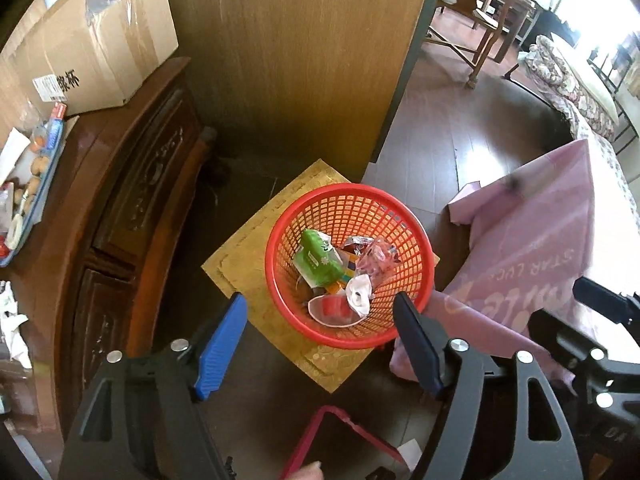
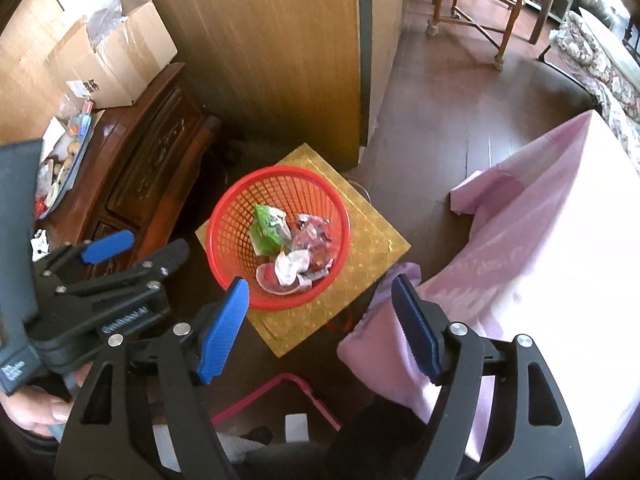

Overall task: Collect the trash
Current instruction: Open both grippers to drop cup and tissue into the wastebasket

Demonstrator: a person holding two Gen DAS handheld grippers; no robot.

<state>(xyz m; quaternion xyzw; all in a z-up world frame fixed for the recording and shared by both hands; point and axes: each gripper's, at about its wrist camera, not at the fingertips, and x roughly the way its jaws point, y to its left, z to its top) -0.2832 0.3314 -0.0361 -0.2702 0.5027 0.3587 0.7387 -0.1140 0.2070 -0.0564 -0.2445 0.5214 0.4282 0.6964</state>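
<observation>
**Now both tongs hang empty over the basket**

Left gripper (image 1: 320, 344) and right gripper (image 2: 320, 330) spread wide, nothing between the pads. Below, the red basket (image 1: 416, 236) sits on a gold board (image 1: 236, 256), holding a green packet (image 1: 318, 258) and crumpled wrappers (image 1: 376, 260).

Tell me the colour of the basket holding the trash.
Red; the basket shows best in the left wrist view.

I am in a lived-in home: a carved dark wooden cabinet (image 1: 132, 208), dark plank floor (image 1: 460, 136), wooden chair (image 2: 480, 4), and floral-patterned bedding (image 1: 576, 92) surround me.
</observation>
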